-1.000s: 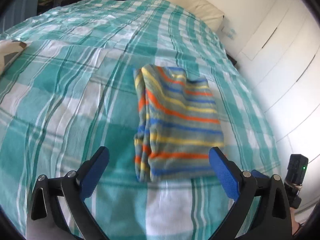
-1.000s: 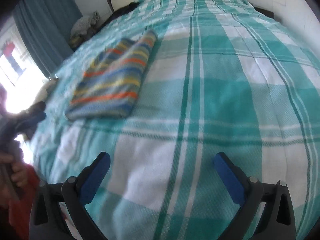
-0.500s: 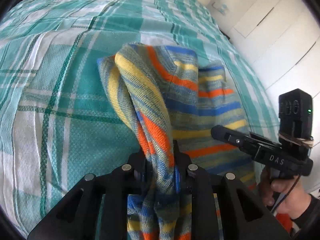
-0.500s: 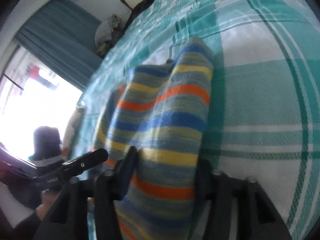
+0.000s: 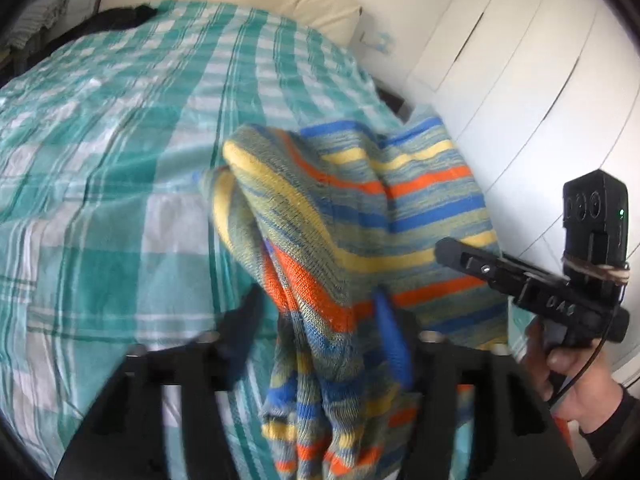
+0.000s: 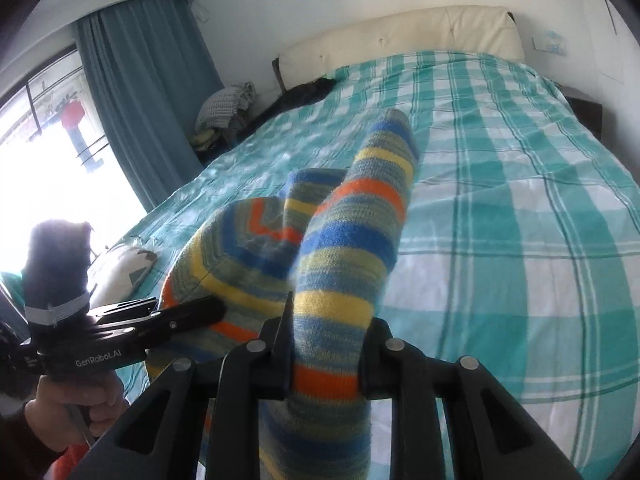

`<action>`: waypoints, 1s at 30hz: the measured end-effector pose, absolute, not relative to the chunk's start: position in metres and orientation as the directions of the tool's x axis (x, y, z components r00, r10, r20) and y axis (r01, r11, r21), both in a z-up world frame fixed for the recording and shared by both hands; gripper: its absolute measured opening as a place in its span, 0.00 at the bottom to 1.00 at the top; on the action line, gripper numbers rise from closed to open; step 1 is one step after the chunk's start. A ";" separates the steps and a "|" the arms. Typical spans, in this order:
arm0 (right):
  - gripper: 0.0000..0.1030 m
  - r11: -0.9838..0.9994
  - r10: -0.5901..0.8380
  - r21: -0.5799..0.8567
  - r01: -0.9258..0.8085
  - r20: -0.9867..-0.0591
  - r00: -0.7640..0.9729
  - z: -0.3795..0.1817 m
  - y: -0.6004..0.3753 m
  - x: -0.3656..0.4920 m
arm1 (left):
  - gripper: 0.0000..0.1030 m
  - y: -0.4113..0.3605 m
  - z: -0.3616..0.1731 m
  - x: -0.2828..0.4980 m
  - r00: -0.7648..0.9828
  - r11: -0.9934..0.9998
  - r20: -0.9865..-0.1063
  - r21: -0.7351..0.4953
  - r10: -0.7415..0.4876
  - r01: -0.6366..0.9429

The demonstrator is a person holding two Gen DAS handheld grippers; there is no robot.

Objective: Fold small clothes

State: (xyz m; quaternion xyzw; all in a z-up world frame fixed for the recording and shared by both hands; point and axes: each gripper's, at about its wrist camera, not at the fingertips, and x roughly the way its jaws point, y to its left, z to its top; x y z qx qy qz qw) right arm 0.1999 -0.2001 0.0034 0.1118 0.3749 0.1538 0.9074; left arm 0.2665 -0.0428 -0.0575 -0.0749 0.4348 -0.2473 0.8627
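A small knitted garment with blue, yellow, orange and grey stripes hangs lifted above the bed, bunched between both grippers. My left gripper has its jaws a little apart with a fold of the garment between them; the frame is blurred. My right gripper is shut on another edge of the garment, which rises in front of it. The right gripper also shows in the left wrist view, and the left one in the right wrist view.
The bed has a teal and white checked cover and a cream headboard. White wardrobe doors stand at the right. A dark garment and a pile of clothes lie near the headboard, by a teal curtain.
One second ago both grippers were open above the flat folded garment. They then closed on its near edge, and both have lifted it off the bed. The left jaws look wider than before.
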 end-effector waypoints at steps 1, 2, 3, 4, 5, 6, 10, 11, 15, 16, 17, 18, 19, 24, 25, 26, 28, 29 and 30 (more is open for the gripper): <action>0.52 0.943 0.319 0.306 -0.133 -0.706 0.633 -0.012 -0.219 0.205 | 0.85 -0.047 -0.074 0.263 0.496 0.891 -0.746 -0.310 -0.445 0.332; 0.87 0.963 0.245 0.261 -0.063 -0.757 0.606 -0.026 -0.236 0.205 | 0.84 -0.048 -0.089 0.254 0.490 0.913 -0.777 -0.271 -0.395 0.305; 0.97 0.980 0.152 0.197 0.012 -0.793 0.590 -0.039 -0.253 0.197 | 0.84 -0.048 -0.101 0.243 0.479 0.924 -0.799 -0.246 -0.365 0.294; 0.99 0.987 0.082 0.146 0.066 -0.813 0.576 -0.050 -0.269 0.183 | 0.84 -0.046 -0.111 0.225 0.469 0.933 -0.817 -0.217 -0.335 0.289; 0.99 0.988 0.059 0.132 0.087 -0.819 0.571 -0.057 -0.282 0.165 | 0.84 -0.044 -0.115 0.207 0.477 0.940 -0.823 -0.184 -0.308 0.288; 0.99 0.987 0.047 0.128 0.101 -0.816 0.575 -0.065 -0.294 0.138 | 0.85 -0.041 -0.117 0.184 0.504 0.949 -0.823 -0.128 -0.264 0.289; 0.99 0.982 0.001 0.114 0.150 -0.801 0.599 -0.077 -0.310 0.047 | 0.96 -0.045 -0.105 0.121 0.612 0.964 -0.788 0.107 -0.066 0.242; 0.99 0.980 -0.004 0.117 0.161 -0.798 0.603 -0.077 -0.308 0.028 | 0.96 -0.048 -0.098 0.110 0.631 0.965 -0.776 0.149 -0.023 0.218; 0.99 0.979 -0.008 0.122 0.164 -0.779 0.627 -0.060 -0.285 -0.026 | 0.97 -0.053 -0.064 0.085 0.679 0.962 -0.724 0.253 0.117 0.103; 0.99 0.982 -0.002 0.117 0.146 -0.772 0.635 -0.054 -0.280 -0.035 | 0.98 -0.056 -0.056 0.080 0.700 0.954 -0.700 0.286 0.145 0.089; 0.99 0.986 0.001 0.107 0.129 -0.770 0.638 -0.049 -0.276 -0.043 | 0.98 -0.058 -0.047 0.074 0.716 0.949 -0.682 0.304 0.152 0.088; 0.99 0.990 0.002 0.094 0.109 -0.767 0.641 -0.041 -0.270 -0.046 | 0.98 -0.056 -0.040 0.069 0.722 0.948 -0.676 0.303 0.145 0.094; 0.99 0.993 0.005 0.082 0.088 -0.761 0.649 -0.032 -0.262 -0.049 | 0.98 -0.055 -0.033 0.067 0.717 0.951 -0.683 0.293 0.136 0.100; 0.99 0.997 0.016 0.063 0.050 -0.769 0.639 -0.005 -0.238 -0.054 | 0.98 -0.049 -0.013 0.054 0.637 0.982 -0.770 0.150 0.041 0.118; 0.99 0.997 0.016 0.062 0.051 -0.774 0.633 -0.002 -0.235 -0.055 | 0.98 -0.046 -0.011 0.052 0.636 0.986 -0.771 0.124 0.026 0.111; 0.99 0.997 0.013 0.057 0.050 -0.778 0.628 0.001 -0.232 -0.056 | 0.98 -0.044 -0.011 0.048 0.635 0.989 -0.772 0.102 0.009 0.110; 0.99 0.998 0.010 0.042 0.037 -0.784 0.620 0.007 -0.223 -0.060 | 0.98 -0.040 -0.011 0.046 0.624 0.992 -0.781 0.054 -0.028 0.112; 0.99 0.999 0.004 0.029 0.031 -0.786 0.618 0.010 -0.219 -0.062 | 0.98 -0.038 -0.012 0.046 0.618 0.993 -0.785 0.044 -0.035 0.113; 0.99 0.999 -0.002 0.019 0.027 -0.786 0.618 0.012 -0.217 -0.063 | 0.98 -0.040 -0.012 0.044 0.616 0.992 -0.787 0.047 -0.033 0.114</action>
